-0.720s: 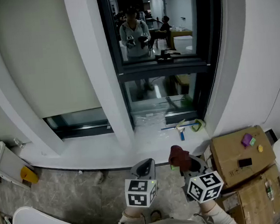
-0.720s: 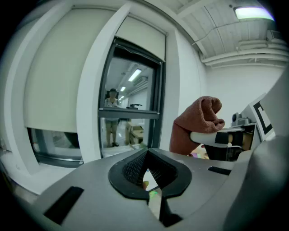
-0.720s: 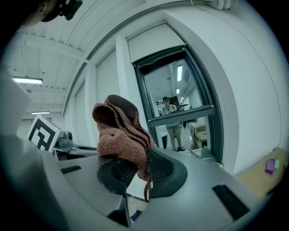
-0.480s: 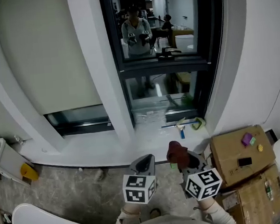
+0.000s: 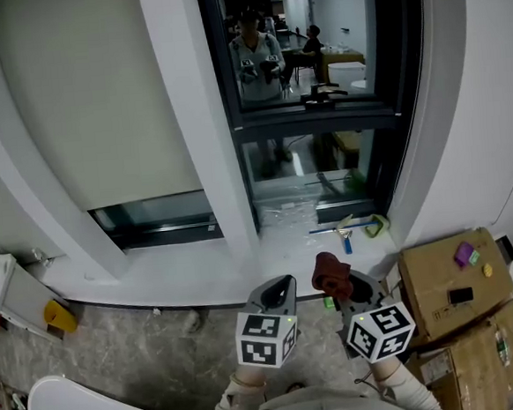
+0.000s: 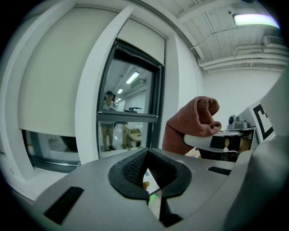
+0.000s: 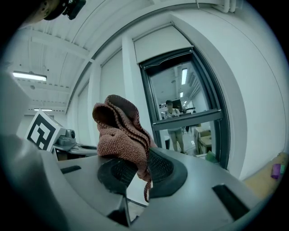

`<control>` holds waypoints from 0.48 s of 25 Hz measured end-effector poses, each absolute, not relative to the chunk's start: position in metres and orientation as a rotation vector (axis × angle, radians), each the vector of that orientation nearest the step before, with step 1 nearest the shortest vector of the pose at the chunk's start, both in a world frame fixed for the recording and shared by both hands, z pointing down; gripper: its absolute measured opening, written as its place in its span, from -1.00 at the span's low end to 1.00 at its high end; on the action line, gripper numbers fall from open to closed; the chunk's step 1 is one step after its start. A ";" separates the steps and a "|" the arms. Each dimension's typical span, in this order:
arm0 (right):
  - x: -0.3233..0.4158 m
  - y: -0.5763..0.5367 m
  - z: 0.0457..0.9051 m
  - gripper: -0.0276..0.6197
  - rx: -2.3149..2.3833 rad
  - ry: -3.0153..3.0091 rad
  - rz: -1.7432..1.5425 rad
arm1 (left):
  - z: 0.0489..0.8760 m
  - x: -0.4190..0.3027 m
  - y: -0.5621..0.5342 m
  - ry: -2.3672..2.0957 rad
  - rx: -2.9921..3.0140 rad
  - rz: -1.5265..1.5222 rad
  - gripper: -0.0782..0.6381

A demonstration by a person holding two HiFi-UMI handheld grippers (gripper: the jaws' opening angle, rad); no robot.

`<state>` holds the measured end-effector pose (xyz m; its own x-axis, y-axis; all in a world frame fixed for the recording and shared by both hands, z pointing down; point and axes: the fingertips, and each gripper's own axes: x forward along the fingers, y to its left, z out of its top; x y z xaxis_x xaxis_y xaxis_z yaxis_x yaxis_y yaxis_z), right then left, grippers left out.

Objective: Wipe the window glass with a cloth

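A tall dark-framed window [image 5: 308, 47] stands ahead, its glass mirroring a person. It shows too in the left gripper view [image 6: 128, 101] and the right gripper view [image 7: 186, 97]. My right gripper [image 5: 340, 292] is shut on a bunched reddish-brown cloth [image 5: 331, 274], which sticks up from between the jaws [image 7: 121, 135]. The cloth also appears at the right of the left gripper view [image 6: 195, 121]. My left gripper [image 5: 278, 290] sits just left of the right one, shut with nothing in it. Both are held low, well short of the glass.
On the white sill [image 5: 200, 270] below the window lies a blue-handled squeegee [image 5: 344, 233]. Cardboard boxes [image 5: 449, 289] with small items on top stand at the right. A window with a drawn blind [image 5: 90, 107] fills the left. A yellow object [image 5: 58, 316] lies at the far left.
Both grippers have shifted slightly right and the window has come a little closer in the head view. The cloth stays clamped in the right gripper.
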<state>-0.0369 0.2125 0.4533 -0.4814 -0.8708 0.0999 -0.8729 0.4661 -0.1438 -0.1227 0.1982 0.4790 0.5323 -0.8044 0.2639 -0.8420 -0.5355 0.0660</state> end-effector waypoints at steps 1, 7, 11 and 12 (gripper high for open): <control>-0.040 0.210 0.453 -0.78 1.596 -2.690 0.290 | 0.479 -0.126 0.195 -1.402 2.587 0.301 -0.77; -0.057 0.199 0.455 -0.78 1.617 -2.680 0.289 | 0.481 -0.143 0.180 -1.378 2.604 0.288 -0.77; -0.070 0.195 0.453 -0.78 1.623 -2.664 0.271 | 0.480 -0.152 0.172 -1.358 2.615 0.288 -0.77; -0.073 0.193 0.452 -0.78 1.623 -2.657 0.264 | 0.480 -0.155 0.170 -1.358 2.617 0.286 -0.77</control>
<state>-0.0726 0.1935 0.4523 -0.4600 -0.8820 0.1024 -0.8849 0.4459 -0.1349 -0.1549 0.1702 0.4797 0.5644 -0.7864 0.2510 -0.8208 -0.5669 0.0696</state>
